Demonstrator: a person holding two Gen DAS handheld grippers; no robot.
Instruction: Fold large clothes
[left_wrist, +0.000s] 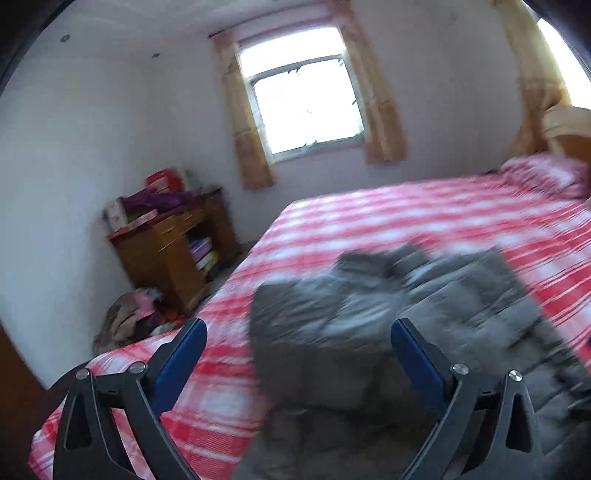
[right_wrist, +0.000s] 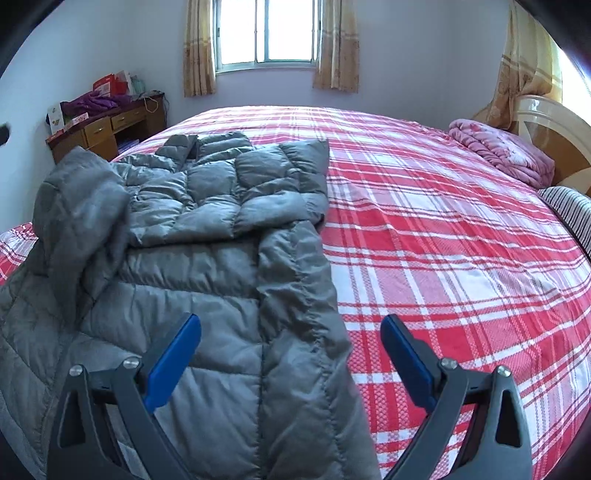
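Two blue pads of the left hand-held gripper (left_wrist: 299, 354) stand wide apart with nothing between them, angled slightly down over the near part of the grey puffer jacket (left_wrist: 388, 314); blurred view. Right wrist view: jacket (right_wrist: 221, 229) lies on the bed (right_wrist: 461, 258), sleeves folded in to narrow it. Right hand-held gripper (right_wrist: 290, 350) is spread and empty, tilted down above the jacket's near right edge.
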